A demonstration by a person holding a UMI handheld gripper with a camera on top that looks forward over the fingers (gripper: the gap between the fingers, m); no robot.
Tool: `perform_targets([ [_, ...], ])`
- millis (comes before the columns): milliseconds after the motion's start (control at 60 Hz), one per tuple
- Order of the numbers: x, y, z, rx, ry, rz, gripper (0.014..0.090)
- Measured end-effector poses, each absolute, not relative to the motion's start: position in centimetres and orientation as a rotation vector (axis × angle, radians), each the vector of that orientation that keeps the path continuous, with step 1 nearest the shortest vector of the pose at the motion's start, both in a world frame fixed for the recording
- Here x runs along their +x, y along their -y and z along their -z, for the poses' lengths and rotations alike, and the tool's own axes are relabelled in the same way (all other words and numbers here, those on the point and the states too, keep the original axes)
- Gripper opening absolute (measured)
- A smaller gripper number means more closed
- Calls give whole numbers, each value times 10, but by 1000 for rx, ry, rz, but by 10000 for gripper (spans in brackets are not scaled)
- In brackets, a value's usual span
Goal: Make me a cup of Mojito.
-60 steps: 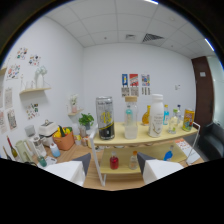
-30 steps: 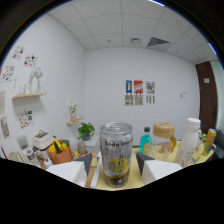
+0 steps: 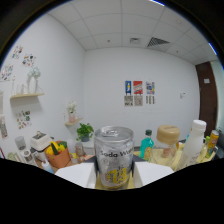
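A silver can labelled Soda Water [image 3: 114,156] stands upright on the wooden table [image 3: 159,159], directly between my two white fingers. The left finger [image 3: 76,175] and the right finger [image 3: 154,173] lie flush against the can's sides, so my gripper [image 3: 114,176] is shut on it. The can's top with its pull tab shows; its base is hidden behind the fingers.
Beyond the can to the right stand a green bottle [image 3: 146,145], a jar with a tan lid [image 3: 167,138], a tall white bottle [image 3: 193,142] and a small can [image 3: 214,139]. To the left are a potted plant [image 3: 84,132] and an orange basket [image 3: 58,156].
The gripper has moved in from across the room to the table. The can has grown from a small shape ahead to filling the gap between the fingers, which have drawn in against it.
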State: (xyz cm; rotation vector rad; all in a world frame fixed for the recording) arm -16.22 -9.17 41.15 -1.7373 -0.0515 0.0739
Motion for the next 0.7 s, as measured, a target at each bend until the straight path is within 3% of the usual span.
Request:
perform_targets([
  [400, -137, 174, -416, -1709, 37, -100, 518],
  [567, -107, 214, -378, -1747, 1, -89, 515],
  [700, -82, 229, -324, -1801, -40, -84, 517],
])
